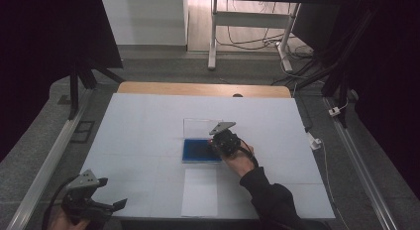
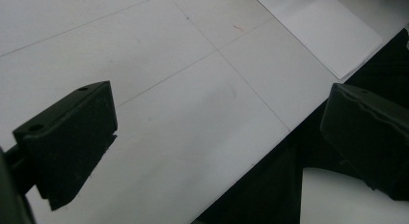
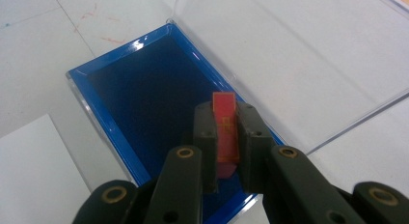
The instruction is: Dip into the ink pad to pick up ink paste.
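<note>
A shallow blue box [image 3: 144, 113] with its clear lid [image 3: 299, 55] swung open lies mid-table; in the high view the blue box [image 1: 198, 150] has the clear lid [image 1: 200, 127] standing behind it. My right gripper [image 3: 225, 137] hovers over the box's near right part, shut on a small flat red piece [image 3: 225, 127] held upright between the pads. From above, the right gripper [image 1: 224, 140] sits at the box's right edge. My left gripper [image 1: 106, 198] rests at the table's front left corner, jaws wide apart, nothing between them; in its own view the left gripper [image 2: 217, 142] looks over the table edge.
A white sheet of paper [image 1: 199, 192] lies near the front edge, just below the box. The white table top [image 1: 143, 126] has thin lines across it. A dark sleeve [image 1: 270, 198] reaches in from the bottom right. Metal rails and desk legs stand beyond the table.
</note>
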A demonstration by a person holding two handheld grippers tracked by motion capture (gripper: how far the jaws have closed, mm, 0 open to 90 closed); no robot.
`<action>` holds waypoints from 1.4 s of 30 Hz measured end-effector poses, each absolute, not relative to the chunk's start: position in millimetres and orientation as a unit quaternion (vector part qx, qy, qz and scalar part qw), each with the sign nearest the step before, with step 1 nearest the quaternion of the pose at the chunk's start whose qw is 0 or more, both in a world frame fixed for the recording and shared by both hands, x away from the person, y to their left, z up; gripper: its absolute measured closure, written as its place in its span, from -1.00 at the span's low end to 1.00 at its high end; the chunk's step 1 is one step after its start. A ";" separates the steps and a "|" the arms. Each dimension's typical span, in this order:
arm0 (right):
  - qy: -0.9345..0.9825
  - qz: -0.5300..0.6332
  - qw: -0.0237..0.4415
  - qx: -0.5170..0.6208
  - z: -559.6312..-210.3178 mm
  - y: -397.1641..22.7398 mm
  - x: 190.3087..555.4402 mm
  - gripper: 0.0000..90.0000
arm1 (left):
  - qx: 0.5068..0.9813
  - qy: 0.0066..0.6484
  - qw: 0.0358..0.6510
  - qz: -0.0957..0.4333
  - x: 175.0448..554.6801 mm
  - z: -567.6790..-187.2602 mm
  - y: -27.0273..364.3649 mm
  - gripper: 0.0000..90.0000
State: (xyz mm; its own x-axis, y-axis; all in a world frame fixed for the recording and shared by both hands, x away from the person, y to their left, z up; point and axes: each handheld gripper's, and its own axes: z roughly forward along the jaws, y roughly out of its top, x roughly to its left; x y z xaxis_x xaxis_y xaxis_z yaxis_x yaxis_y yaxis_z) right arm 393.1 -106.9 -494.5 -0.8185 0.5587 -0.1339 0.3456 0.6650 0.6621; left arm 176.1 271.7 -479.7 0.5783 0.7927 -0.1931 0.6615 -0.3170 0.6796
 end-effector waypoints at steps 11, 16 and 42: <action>0.883 0.354 0.118 0.283 -496.7 -118.9 404.0 0.78 | 0.805 0.452 0.374 0.087 176.6 -479.8 272.5 -1.00; 0.892 0.334 0.160 0.257 -496.1 -109.6 394.7 0.78 | 0.805 0.452 0.374 0.087 176.9 -479.8 272.4 -1.00; 0.890 0.373 0.102 0.241 -479.3 -94.1 395.4 0.76 | 0.802 0.457 0.375 0.086 177.4 -479.9 273.5 -1.00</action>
